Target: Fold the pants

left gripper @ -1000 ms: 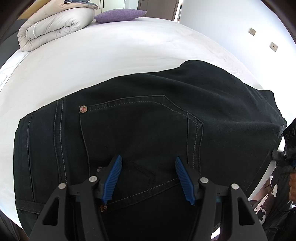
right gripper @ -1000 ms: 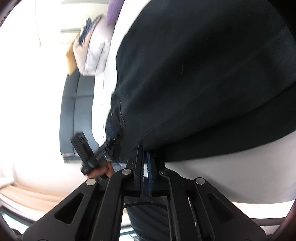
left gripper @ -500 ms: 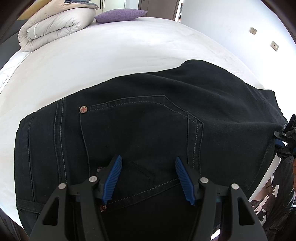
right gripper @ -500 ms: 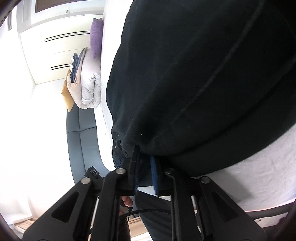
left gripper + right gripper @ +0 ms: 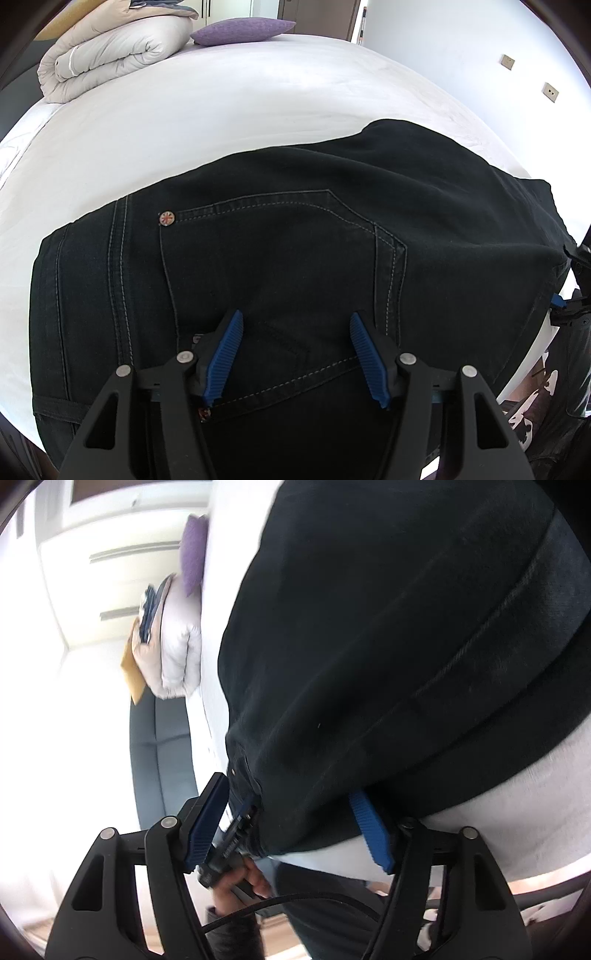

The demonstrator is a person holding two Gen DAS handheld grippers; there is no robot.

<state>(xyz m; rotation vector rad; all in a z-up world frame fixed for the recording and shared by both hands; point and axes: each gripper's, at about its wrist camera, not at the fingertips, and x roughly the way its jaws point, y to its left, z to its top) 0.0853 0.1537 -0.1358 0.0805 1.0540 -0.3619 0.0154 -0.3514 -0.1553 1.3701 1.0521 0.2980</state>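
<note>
Here the black pants [image 5: 295, 236] lie folded on the white bed [image 5: 221, 110], filling the lower frame. The left claw [image 5: 295, 354] hovers open above them; the right claw [image 5: 291, 823] is opening, fabric between its pads.

A white bed [image 5: 229, 110] fills most of the left wrist view, its sheet smooth with faint creases. At about eleven o'clock a rolled pale duvet [image 5: 110, 55] lies on the bed, with a purple pillow [image 5: 242, 30] just beside it near twelve. On the white wall [image 5: 461, 48] at two o'clock sit two small wall plates [image 5: 508, 62], apart from each other. In the right wrist view a dark grey sofa [image 5: 159, 753] stands beside the bed at about nine o'clock.
</note>
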